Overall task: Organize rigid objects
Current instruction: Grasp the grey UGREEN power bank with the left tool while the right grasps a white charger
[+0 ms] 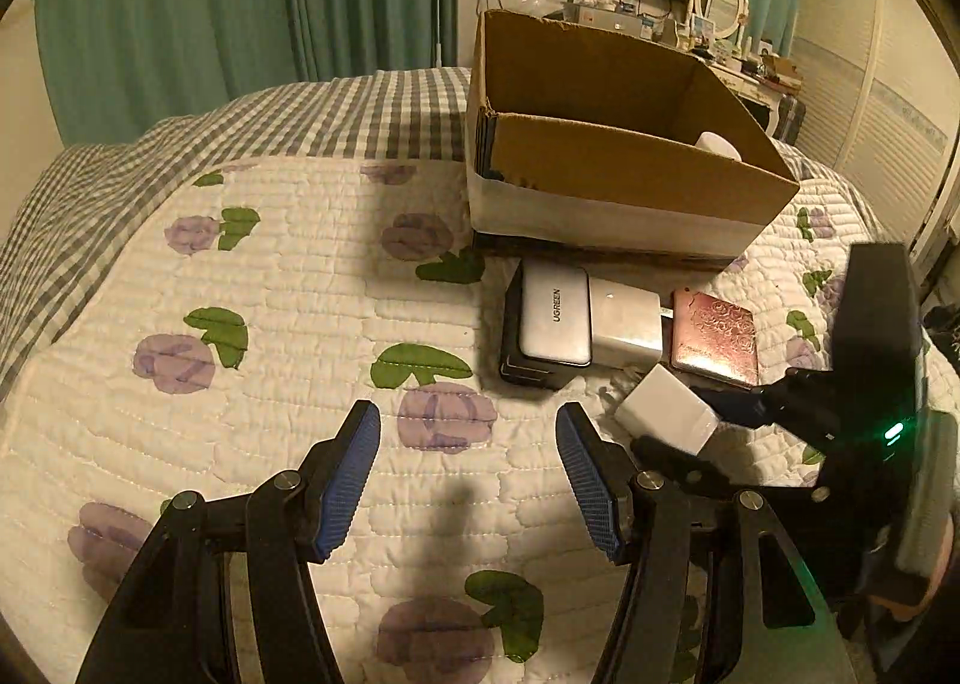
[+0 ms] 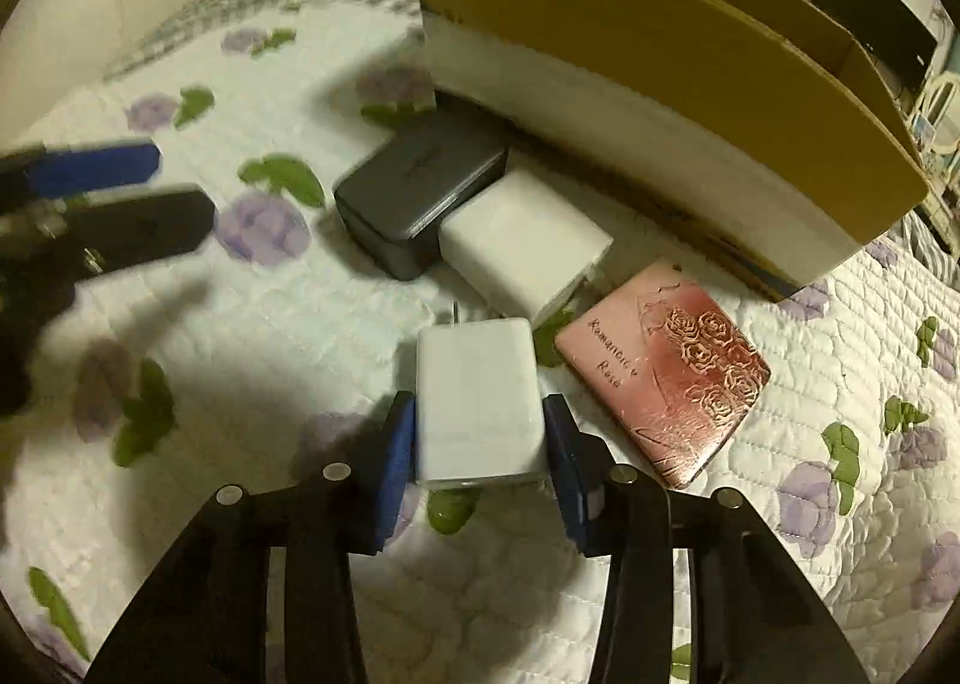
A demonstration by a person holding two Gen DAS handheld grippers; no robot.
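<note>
On a floral quilt, right gripper grasping white charger, left gripper released.

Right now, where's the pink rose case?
The pink rose case lies flat on the quilt in front of the cardboard box, just right of the small white charger that the right gripper is clamping.
</note>
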